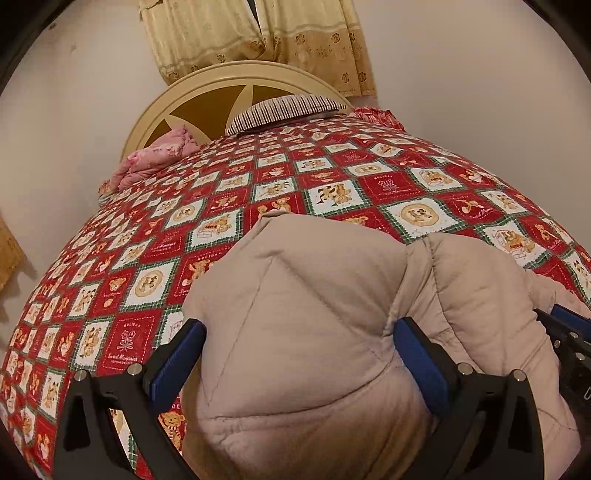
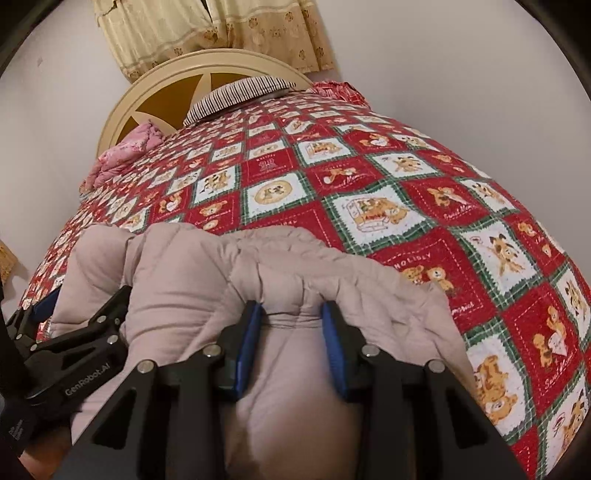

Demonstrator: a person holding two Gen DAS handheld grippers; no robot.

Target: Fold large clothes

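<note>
1. A bed fills the middle of both views, covered by a quilted bedspread [image 1: 280, 177] in red and white diamonds edged in green, printed with teddy bears and small lettering.
2. At the top centre of each frame stands a rounded cream headboard [image 1: 221, 79] with brown inset panels.
3. A striped pillow [image 1: 284, 110] lies against the headboard, right of its middle.
4. A bunched pink floral cloth [image 1: 155, 157] sits at the upper left of the bed, below the headboard's left end.
5. A red patterned cloth [image 1: 376, 114] shows at the bed's upper right corner.
6. Pale yellow curtains [image 1: 258, 33] with brown flower motifs hang above the headboard; plain off-white walls [image 1: 480, 92] fill both sides.
7. The task's garment, a beige quilted jacket [image 1: 314, 314], lies puffed on the near edge of the bed, low in both frames.
8. The left gripper [image 1: 299, 354] has its blue pads spread wide on either side of a thick bulge of the jacket, both touching the fabric; I cannot tell whether it is squeezing or merely straddling it.
9. The right gripper [image 2: 293, 347] pinches a ridge of the jacket between its blue fingers [image 2: 247, 347], the fabric puckered at the tips.
</note>
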